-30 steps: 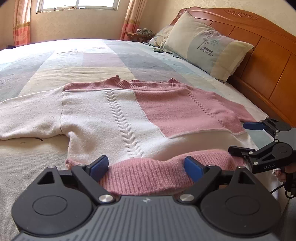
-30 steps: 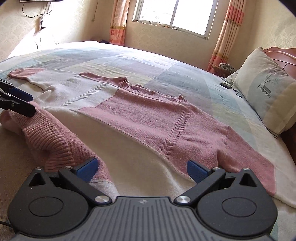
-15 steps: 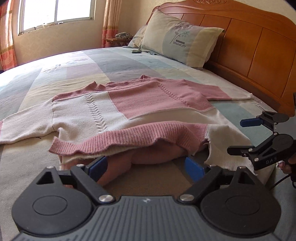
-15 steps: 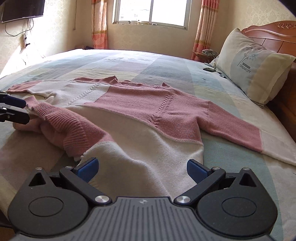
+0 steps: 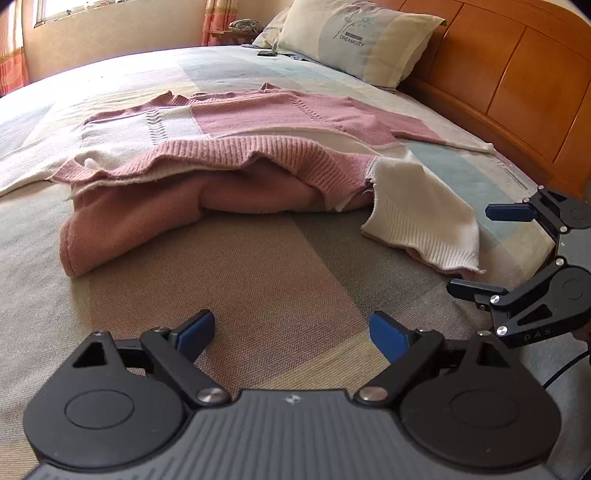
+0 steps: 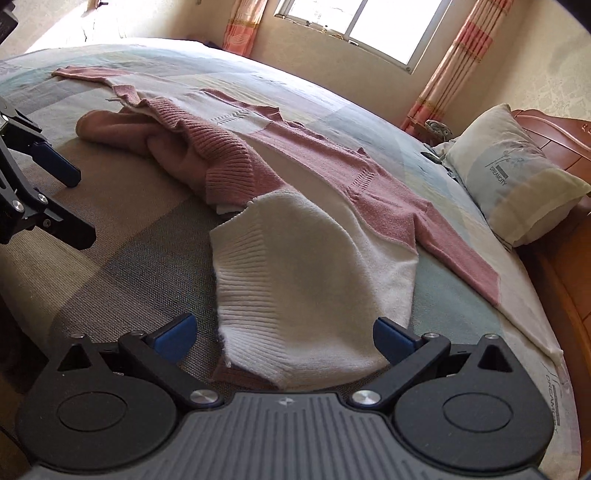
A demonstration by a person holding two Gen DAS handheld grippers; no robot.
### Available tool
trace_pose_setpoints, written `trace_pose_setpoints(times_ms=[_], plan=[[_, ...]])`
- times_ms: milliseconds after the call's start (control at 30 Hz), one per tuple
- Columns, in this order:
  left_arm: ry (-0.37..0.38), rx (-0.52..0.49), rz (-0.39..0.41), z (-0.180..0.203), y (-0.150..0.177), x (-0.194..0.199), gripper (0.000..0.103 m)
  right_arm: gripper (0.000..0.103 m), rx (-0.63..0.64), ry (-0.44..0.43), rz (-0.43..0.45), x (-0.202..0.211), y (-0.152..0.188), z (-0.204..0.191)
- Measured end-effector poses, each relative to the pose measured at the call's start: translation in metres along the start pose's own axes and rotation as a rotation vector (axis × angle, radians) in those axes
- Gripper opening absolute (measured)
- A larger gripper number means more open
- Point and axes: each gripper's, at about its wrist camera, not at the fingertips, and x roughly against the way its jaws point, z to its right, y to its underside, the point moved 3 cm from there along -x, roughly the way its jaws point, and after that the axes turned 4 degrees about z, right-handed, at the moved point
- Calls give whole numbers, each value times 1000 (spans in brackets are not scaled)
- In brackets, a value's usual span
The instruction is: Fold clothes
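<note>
A pink and cream knitted sweater (image 5: 266, 114) lies spread on the bed, its lower part doubled back in a rumpled fold with the pink ribbed hem (image 5: 240, 155) on top. A cream ribbed corner (image 6: 295, 266) sticks out toward me. My left gripper (image 5: 293, 326) is open over bare bedcover, short of the fold, with nothing between its fingers. My right gripper (image 6: 284, 328) is open too; the cream corner lies between its blue pads (image 6: 391, 336), which do not press on it. Each gripper shows in the other's view: the right gripper (image 5: 476, 249) and the left gripper (image 6: 75, 206).
The patchwork bedcover (image 5: 280, 280) runs under everything. A pillow (image 5: 362, 40) leans on the wooden headboard (image 5: 517, 81) at the far right, with a small dark object (image 5: 266, 53) beside it. A window (image 6: 354, 22) with striped curtains (image 6: 447, 70) fills the far wall.
Both grippers have drawn back from the sweater. The pink hem that lay between the left fingers now rests bunched farther off, and the cream corner has come into the right gripper's span.
</note>
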Motion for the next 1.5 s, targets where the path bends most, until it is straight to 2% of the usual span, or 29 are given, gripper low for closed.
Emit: trace_pose_setpoints(times_ms=[167,367,567,767,900,1033,1100,1200,1267,1367,1500], plan=[[4,32,18,-9,3,1,92,103,-17,25,-51,6,16,4],[13,84,-10,-21,-5,-1,92,103,-119,-13,-104,3,20,17],[-39,103,-23,-32,-12,-10,97,103,-354,-119,-147,-15,29,40],[-99,124,-30,-27,-15,-17,101,103,-286,-62,-119,-19,23,41],[-127,154,-29,-25,-15,-16,101,103,-221,31,-102,-19,15,55],[-137,186,-23,-25,-14,-13,101,103,-342,-79,-92,-5,16,81],[-139,203,-21,-24,-14,-11,101,103,-456,-195,-69,4,19,90],[-132,233,-17,-23,-14,-8,101,103,-671,-418,-50,6,29,99],[-115,249,-16,-21,-13,-6,101,103,-800,-515,-45,1,37,100],[-97,256,-20,-17,-12,-4,101,103,-905,-571,-84,-15,49,94],[-88,262,-21,-13,-10,-3,101,103,-1034,-589,-23,-22,55,101]])
